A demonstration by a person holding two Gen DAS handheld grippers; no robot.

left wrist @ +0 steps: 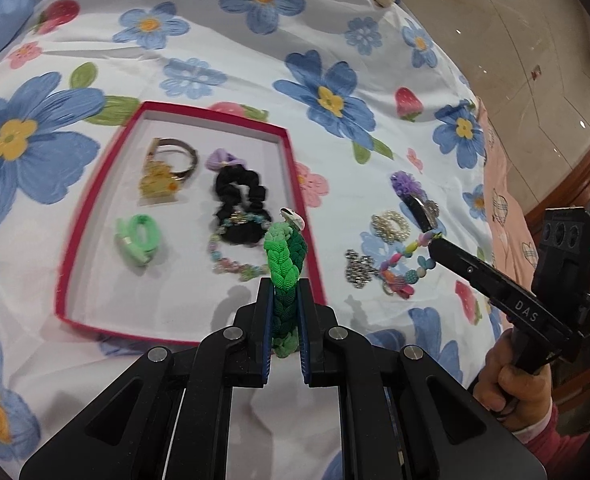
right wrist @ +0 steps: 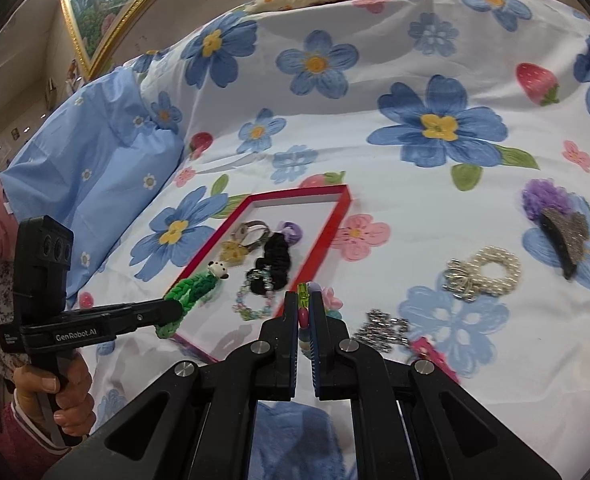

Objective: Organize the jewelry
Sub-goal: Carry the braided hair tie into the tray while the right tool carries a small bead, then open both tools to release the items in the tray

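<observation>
Over the near right corner of the red tray point(left wrist: 71, 264), the left gripper point(left wrist: 283, 312) has its jaws pinched on a green braided band point(left wrist: 285, 268); the band stands up out of the jaws toward 12 o'clock, its small white charm point(left wrist: 293, 217) at the top.

Right gripper point(right wrist: 304, 312): jaws clamped on a multicoloured bead bracelet point(right wrist: 303, 300), at 3 o'clock from the tray, outside the rim; part of the bracelet trails on the floral sheet point(right wrist: 415, 168).

Tray contents:
- gold ring with yellow charm point(left wrist: 167, 172), toward 11 o'clock
- black scrunchie point(left wrist: 239, 208), centre, with a lilac piece point(left wrist: 223, 158) at its far end
- pastel bead bracelet point(left wrist: 231, 256), overlapping the scrunchie's near end
- light green band point(left wrist: 139, 240), toward 8 o'clock

On the sheet, right of the tray: pearl ring point(right wrist: 491, 270), silver rhinestone piece point(right wrist: 383, 330), purple-flowered black clip point(right wrist: 559, 232).
</observation>
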